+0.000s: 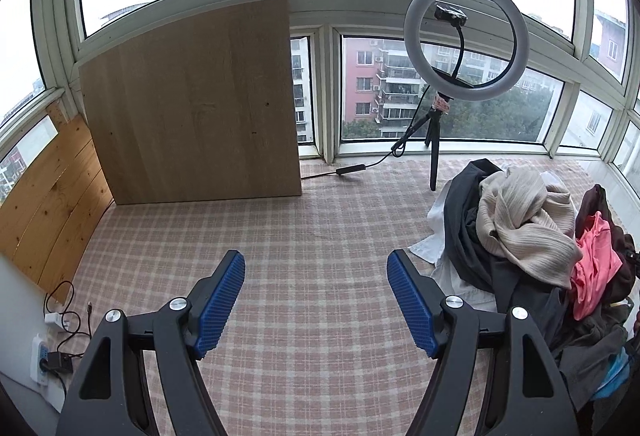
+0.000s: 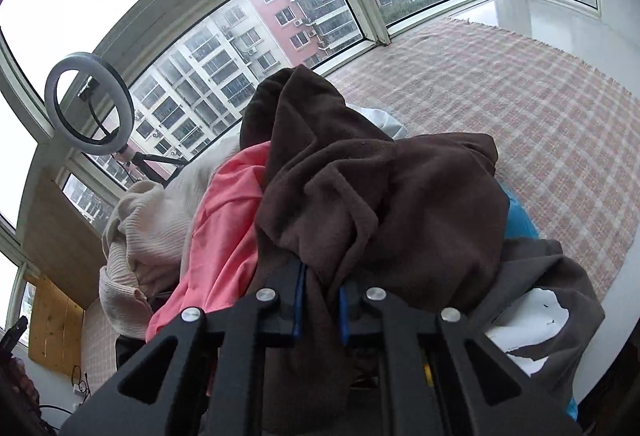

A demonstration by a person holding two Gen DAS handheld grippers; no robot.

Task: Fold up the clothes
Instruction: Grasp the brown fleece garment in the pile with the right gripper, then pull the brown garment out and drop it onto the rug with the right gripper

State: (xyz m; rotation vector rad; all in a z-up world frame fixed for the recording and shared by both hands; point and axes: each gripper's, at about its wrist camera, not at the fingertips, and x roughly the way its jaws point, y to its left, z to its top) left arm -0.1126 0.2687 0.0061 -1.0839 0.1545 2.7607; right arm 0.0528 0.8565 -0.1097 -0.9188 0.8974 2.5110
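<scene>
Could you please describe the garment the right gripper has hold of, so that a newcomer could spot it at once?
Find the clothes pile on the plaid mat below the windows. The dark brown fleece garment lies on top at its near side, pinched in the right gripper. Beside it lie a pink top and a cream ribbed sweater; only it is brown and fuzzy.

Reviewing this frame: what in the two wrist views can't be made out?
- Right gripper pad tips, right wrist view: buried in the brown garment.
- Blue item: mostly covered by the brown garment, type unclear.
- Clothes pile, left wrist view: cut off by the right edge.
</scene>
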